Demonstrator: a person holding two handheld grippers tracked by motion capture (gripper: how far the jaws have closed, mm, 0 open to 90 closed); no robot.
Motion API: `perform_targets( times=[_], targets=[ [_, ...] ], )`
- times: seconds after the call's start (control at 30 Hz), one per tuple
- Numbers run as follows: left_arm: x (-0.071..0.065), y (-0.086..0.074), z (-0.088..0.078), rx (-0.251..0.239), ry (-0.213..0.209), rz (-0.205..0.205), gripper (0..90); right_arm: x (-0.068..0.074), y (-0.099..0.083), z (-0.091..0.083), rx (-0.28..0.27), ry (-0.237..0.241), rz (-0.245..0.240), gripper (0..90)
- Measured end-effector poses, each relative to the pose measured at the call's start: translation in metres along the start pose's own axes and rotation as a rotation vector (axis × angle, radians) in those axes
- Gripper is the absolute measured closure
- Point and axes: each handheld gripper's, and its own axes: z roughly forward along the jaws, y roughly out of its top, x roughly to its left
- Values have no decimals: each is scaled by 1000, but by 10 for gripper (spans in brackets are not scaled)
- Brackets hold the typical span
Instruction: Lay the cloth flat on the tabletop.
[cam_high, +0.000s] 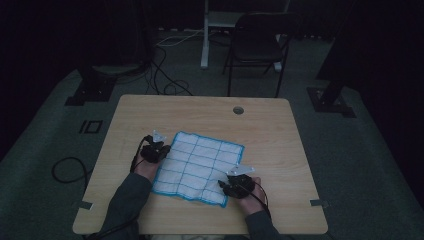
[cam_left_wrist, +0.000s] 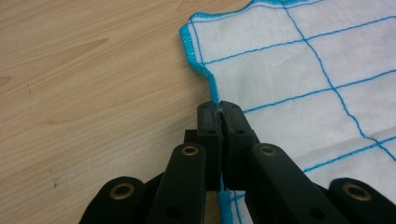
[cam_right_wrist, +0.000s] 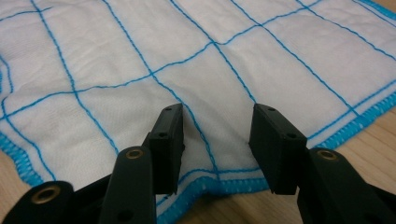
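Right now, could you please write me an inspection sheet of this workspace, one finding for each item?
Surface: wooden table, with a round hole near its far edge.
Job's things: white cloth with blue grid, spread flat on the table.
Clutter: nothing seen.
Grippers: left gripper shut on the cloth's blue hem; right gripper open, jaws over the cloth at its near edge.
Cables: black cable loops off the table's left side; more cables lie on the floor beyond.
Surroundings: dark room, folding chair behind the table, grey floor.
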Motion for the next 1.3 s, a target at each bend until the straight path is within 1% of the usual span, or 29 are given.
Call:
perform_targets(
  times=[0.13,0.23,0.33,0.4,0.47,0.5,0.57,0.7,0.8,0.93,0.97,1.03,1.07,1.1,1.17,1.23,1.27,1.3],
  targets=[
    [0,-6,-7,-13,-7,-12,883,-3,-1,-1,2,-7,0,540],
    [0,-9,-12,-16,-8,-7,883,-5,-1,-2,3,-11,5,540],
    [-1,-13,-17,-23,-11,-14,883,-7,-2,-3,5,-19,0,540],
    [-1,-16,-19,-26,-9,-17,883,-9,-3,-4,11,-28,4,521],
    [-1,-17,-20,-27,-10,-21,883,-11,-3,-5,11,-29,7,521],
    [-2,-20,-22,-29,-12,-28,883,-14,-5,-7,14,-35,15,519],
    [-3,-24,-24,-28,-15,-32,883,-15,-6,-8,15,-34,17,519],
    [-5,-29,-27,-26,-10,-35,883,-19,-7,-10,18,-45,22,512],
    [-5,-34,-31,-29,-13,-55,882,-23,-9,-12,23,-49,39,511],
    [-8,-38,-33,-28,-12,-52,877,-26,-11,-14,27,-57,44,512],
    [-9,-40,-33,-26,-5,-49,872,-27,-12,-15,28,-59,47,514],
    [-10,-42,-34,-26,10,-57,834,-27,-12,-16,31,-61,48,519],
    [-10,-42,-34,-26,10,-57,821,-27,-12,-16,31,-61,48,519],
    [-9,-44,-37,-39,7,-78,802,-28,-13,-17,33,-59,54,523],
    [-8,-46,-43,-59,-1,-98,766,-29,-13,-18,35,-56,57,522],
    [-8,-47,-49,-78,-19,-107,723,-29,-14,-19,33,-56,65,521],
    [-8,-47,-49,-78,-19,-107,711,-29,-14,-19,33,-56,65,521],
    [-8,-47,-53,-93,-31,-116,697,-30,-15,-20,23,-64,63,522]
  ],
)
